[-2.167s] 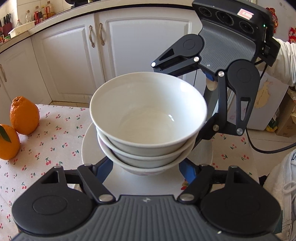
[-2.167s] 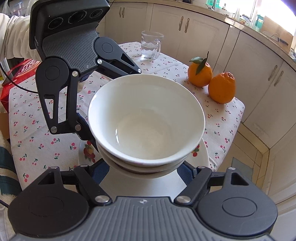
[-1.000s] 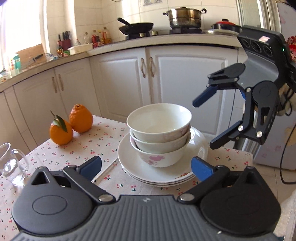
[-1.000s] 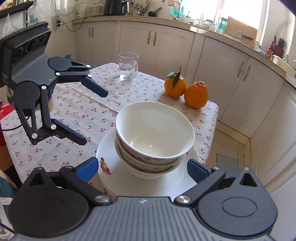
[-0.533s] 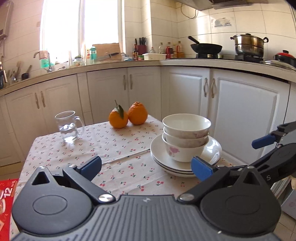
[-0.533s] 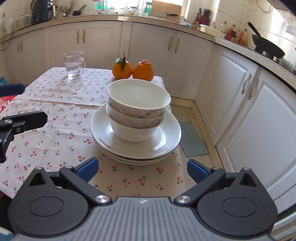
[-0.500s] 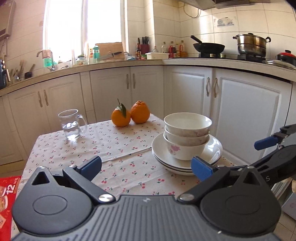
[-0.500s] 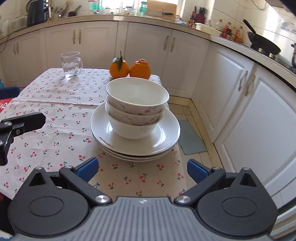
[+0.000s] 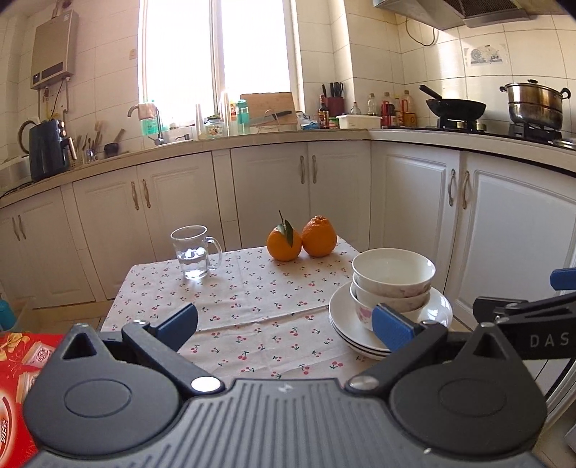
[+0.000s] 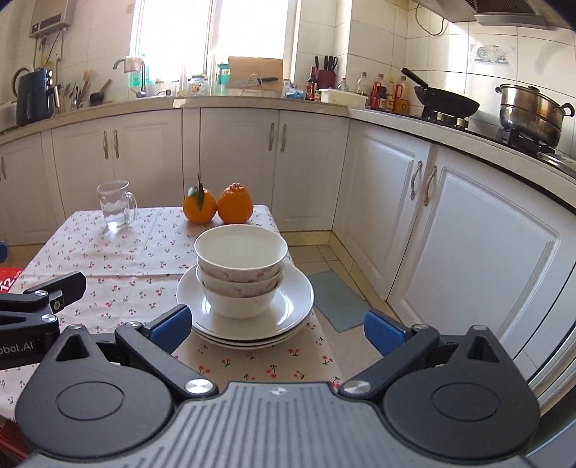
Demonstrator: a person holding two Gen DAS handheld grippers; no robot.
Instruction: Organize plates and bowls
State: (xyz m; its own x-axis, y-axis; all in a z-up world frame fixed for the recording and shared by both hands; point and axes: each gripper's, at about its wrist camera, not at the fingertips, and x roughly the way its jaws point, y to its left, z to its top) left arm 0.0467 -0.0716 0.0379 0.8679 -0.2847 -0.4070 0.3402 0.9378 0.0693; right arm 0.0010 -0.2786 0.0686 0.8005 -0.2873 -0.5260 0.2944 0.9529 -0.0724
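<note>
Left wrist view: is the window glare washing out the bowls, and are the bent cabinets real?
Left wrist view: window is blown out white, but the bowls stay clear. Cabinet lines bow from fisheye distortion. Right wrist view: same overexposed window, bowls sharp.

A bright window (image 9: 216,54) lights a white-tiled kitchen, with white cabinets (image 9: 338,194) running in an L under a worktop (image 9: 252,138). A kettle (image 9: 46,149) stands at the left, a wok (image 9: 455,108) and pot (image 9: 534,102) on the stove; the floor (image 10: 324,252) is tiled, with a grey mat (image 10: 338,298).
</note>
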